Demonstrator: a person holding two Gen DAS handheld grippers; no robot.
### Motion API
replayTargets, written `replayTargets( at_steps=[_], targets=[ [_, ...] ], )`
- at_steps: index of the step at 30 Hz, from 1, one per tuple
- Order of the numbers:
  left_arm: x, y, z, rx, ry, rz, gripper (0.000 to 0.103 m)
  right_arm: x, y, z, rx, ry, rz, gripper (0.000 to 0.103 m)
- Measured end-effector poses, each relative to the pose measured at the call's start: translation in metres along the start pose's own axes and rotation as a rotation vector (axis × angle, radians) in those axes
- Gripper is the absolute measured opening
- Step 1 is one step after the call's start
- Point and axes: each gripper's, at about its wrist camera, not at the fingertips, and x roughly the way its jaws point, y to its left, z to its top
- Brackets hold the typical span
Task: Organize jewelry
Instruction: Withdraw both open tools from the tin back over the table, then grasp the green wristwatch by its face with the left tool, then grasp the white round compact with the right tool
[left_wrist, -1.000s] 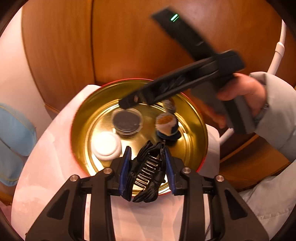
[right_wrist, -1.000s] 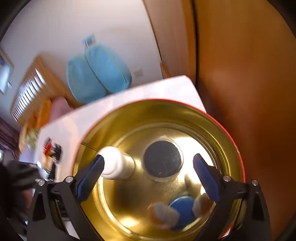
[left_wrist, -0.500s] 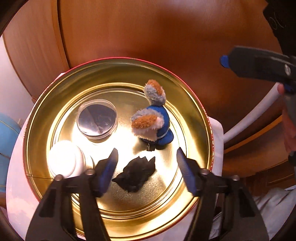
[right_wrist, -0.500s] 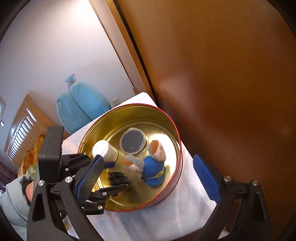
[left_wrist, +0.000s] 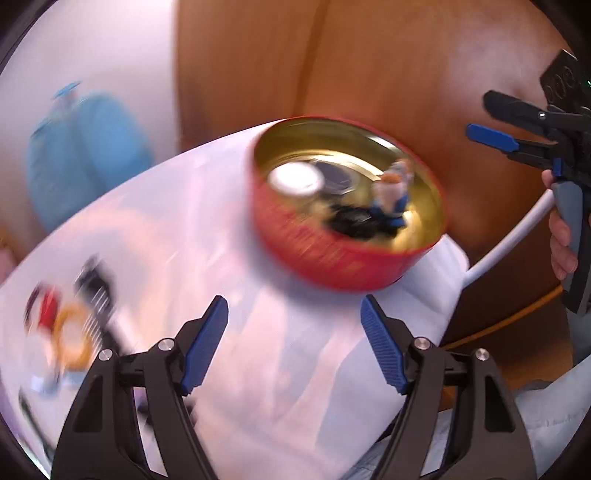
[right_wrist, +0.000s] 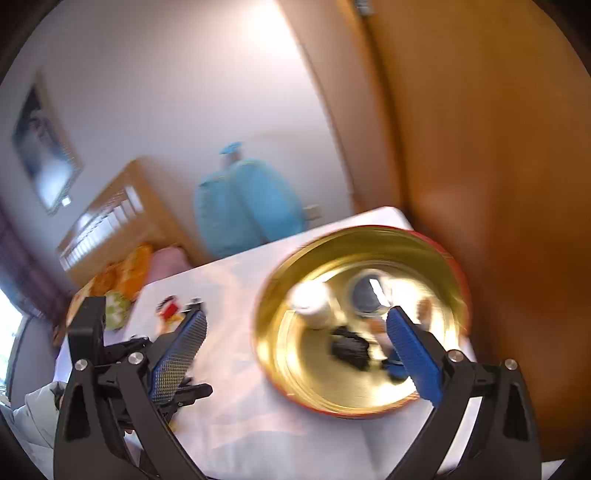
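A round red tin with a gold inside (left_wrist: 332, 258) (right_wrist: 280, 295) stands on the white cloth. In it lie a black hair claw clip (left_wrist: 351, 219) (right_wrist: 349, 349), a white jar (left_wrist: 295, 179) (right_wrist: 310, 302), a clear-lidded dark pot (left_wrist: 340, 177) (right_wrist: 365, 295) and a small blue plush toy (left_wrist: 391, 192). My left gripper (left_wrist: 294, 338) is open and empty, low over the cloth in front of the tin. My right gripper (right_wrist: 295, 354) is open and empty above the tin; it also shows in the left wrist view (left_wrist: 491, 138). More blurred jewelry (left_wrist: 70, 325) (right_wrist: 171, 310) lies on the cloth to the left.
A wooden wall (left_wrist: 388, 74) stands close behind the tin. A blue bag (left_wrist: 85, 155) (right_wrist: 243, 206) sits on the floor beyond the table. The cloth's edge (left_wrist: 454, 258) drops off right of the tin, beside a white tube (left_wrist: 517, 236).
My left gripper let go of the black claw clip into the tin, then opened and pulled back to the left. My right gripper has lifted away from the tin.
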Motion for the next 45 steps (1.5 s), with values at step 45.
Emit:
replayTargets(
  at_steps=[45],
  targets=[
    [-0.11, 0.255, -0.169, -0.358, -0.094, 0.316, 0.051, 0.252, 0.274, -0.087, -0.371, 0.453, 0.108, 0.099]
  ],
)
